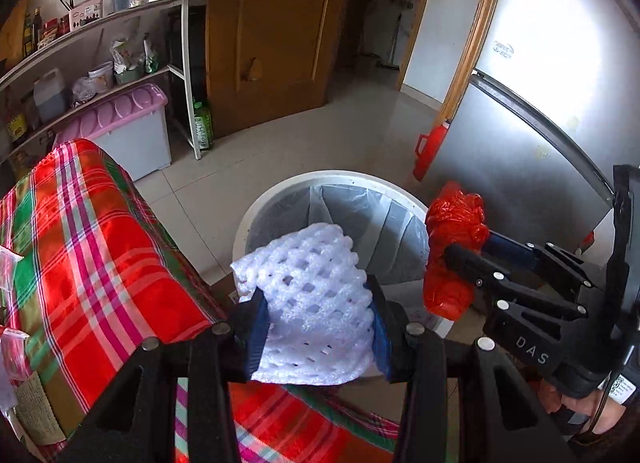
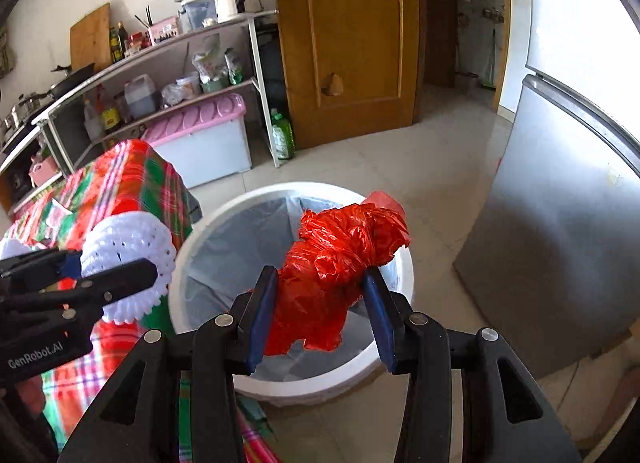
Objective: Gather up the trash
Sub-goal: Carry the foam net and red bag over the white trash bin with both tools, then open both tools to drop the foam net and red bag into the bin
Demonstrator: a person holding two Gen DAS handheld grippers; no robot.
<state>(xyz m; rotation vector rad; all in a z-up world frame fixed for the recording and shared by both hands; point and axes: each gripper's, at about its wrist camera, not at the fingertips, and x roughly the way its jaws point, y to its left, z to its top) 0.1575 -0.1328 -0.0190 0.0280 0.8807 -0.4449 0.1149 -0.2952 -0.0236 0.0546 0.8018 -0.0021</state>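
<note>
Now, from your left wrist camera, your left gripper is clamped on a white foam net, its blue pads pressing the net's two sides. Just beyond the fingertips stands the white bin, lined with a clear bag, and the net hangs over its near rim. To the left of the fingers lies a table under a red plaid cloth. To the right, your right gripper reaches in from the side, closed on a crumpled red bag near the bin's right rim, with a grey fridge behind it.

From your right wrist camera, your right gripper squeezes the red bag between both pads. The bag hangs over the open bin, directly ahead of and below the fingertips. To the left, your left gripper holds the net beside the bin's left rim, in front of the plaid cloth. The fridge stands to the right.
</note>
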